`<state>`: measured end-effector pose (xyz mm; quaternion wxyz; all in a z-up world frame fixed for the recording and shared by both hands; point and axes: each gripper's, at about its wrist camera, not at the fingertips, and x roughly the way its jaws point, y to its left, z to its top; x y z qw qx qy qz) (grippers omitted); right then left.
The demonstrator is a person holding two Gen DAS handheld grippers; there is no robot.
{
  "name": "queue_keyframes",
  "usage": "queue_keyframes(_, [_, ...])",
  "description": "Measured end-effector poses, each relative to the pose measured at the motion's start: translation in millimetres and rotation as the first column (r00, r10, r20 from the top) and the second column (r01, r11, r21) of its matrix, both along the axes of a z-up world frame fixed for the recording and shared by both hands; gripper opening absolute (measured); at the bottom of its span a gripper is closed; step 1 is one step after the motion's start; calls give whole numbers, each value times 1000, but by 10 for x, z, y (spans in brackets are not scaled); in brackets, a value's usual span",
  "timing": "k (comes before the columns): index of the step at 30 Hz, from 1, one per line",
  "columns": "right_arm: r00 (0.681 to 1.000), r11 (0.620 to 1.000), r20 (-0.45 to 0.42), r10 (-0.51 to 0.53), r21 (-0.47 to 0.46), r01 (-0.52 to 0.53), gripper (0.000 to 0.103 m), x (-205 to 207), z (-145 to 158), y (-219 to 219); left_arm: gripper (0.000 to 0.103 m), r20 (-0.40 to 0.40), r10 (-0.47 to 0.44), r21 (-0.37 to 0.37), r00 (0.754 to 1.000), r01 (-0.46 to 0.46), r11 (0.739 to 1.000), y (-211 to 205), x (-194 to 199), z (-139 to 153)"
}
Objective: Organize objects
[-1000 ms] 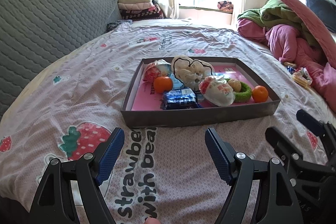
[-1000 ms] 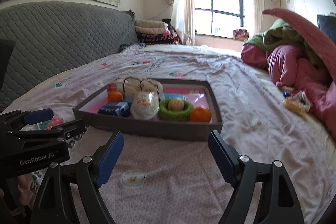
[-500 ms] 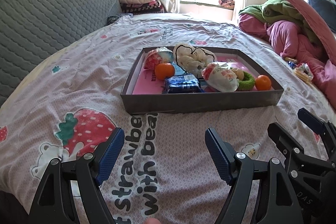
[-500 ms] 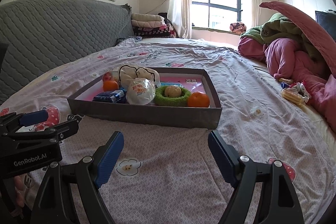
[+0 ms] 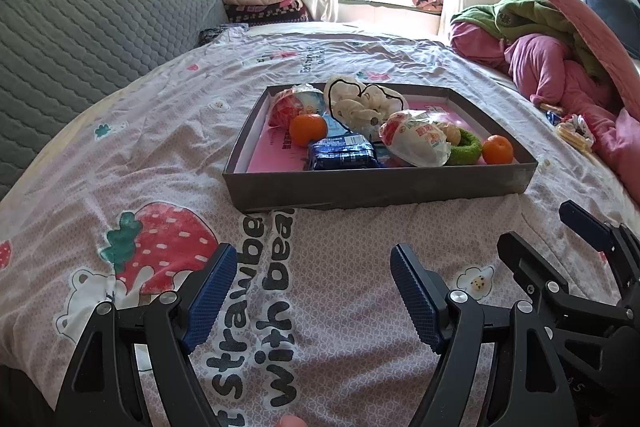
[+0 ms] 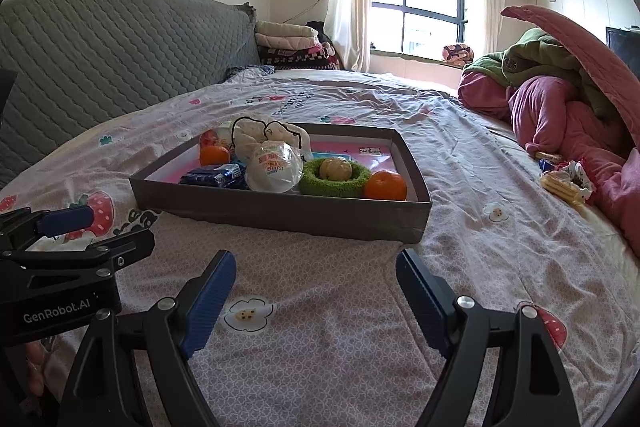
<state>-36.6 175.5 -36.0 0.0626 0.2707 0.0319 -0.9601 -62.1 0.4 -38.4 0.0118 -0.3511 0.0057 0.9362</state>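
Note:
A grey tray [image 5: 376, 187] with a pink floor sits on the bed; it also shows in the right wrist view [image 6: 280, 213]. It holds two oranges [image 5: 307, 129] [image 5: 497, 149], a blue snack pack [image 5: 342, 155], a white wrapped bun [image 5: 416, 143], a green ring [image 5: 466, 149], a white pouch [image 5: 362, 103] and a red-and-white packet [image 5: 292, 101]. My left gripper [image 5: 312, 291] is open and empty, short of the tray. My right gripper [image 6: 316, 291] is open and empty, also short of the tray.
The bed has a strawberry-print sheet [image 5: 160, 239]. A grey quilted headboard [image 5: 80, 23] runs along the left. Pink and green bedding [image 6: 560, 95] is piled at the right, with snack packets [image 6: 564, 183] beside it. Folded blankets [image 6: 288, 43] lie at the far end.
Both grippers have drawn back and lowered a little, so the tray sits farther off. Both stay open and empty.

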Motion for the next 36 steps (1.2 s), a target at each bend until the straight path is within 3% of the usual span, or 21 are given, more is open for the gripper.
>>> queue_keyframes(36, [999, 1000, 34, -13, 11, 13, 82, -44, -108, 6, 80, 27, 0, 12, 1000, 0, 1000, -36, -37, -137])
